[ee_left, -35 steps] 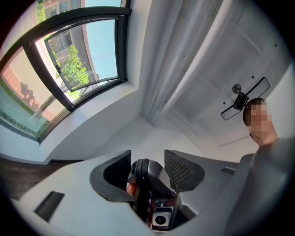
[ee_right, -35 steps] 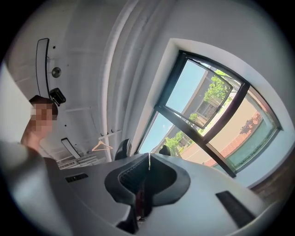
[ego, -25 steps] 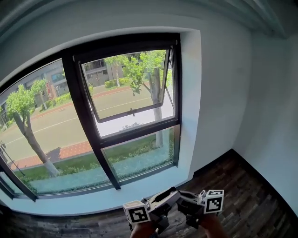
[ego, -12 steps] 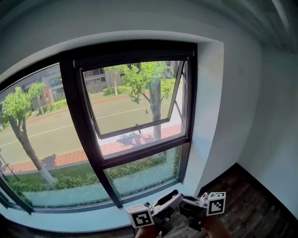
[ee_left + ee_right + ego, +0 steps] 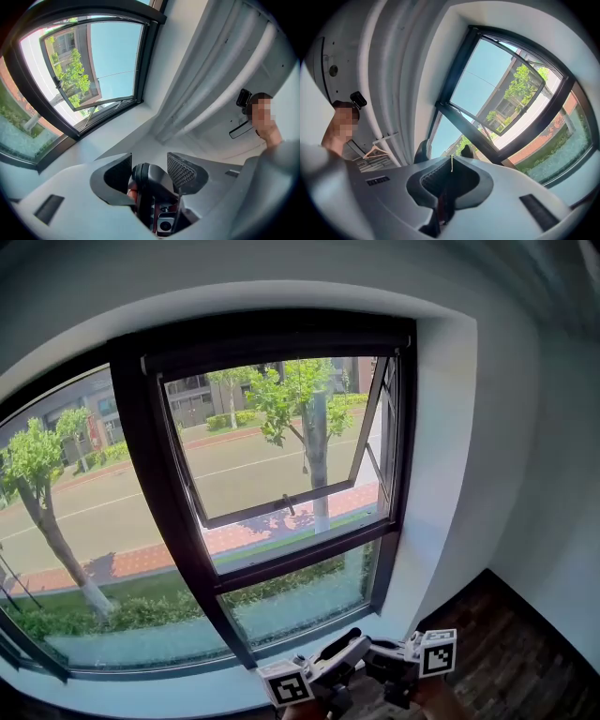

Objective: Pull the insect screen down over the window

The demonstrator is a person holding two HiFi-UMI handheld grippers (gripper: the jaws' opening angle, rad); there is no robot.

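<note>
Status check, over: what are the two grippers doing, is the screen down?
Left gripper open, right gripper shut, both low, short of the window. No screen over it. Nothing in the way.

Open air lies between me and the window frame (image 5: 272,329), all the way up to it. The sash (image 5: 253,515) tilts outward, leaving its opening free; the black centre post (image 5: 164,484) and cross rail (image 5: 300,554) bar passage. The white wall (image 5: 445,456) closes the right side. My right gripper (image 5: 451,161), jaws together, sits between the parted jaws of my left gripper (image 5: 150,168), crowding both.
</note>
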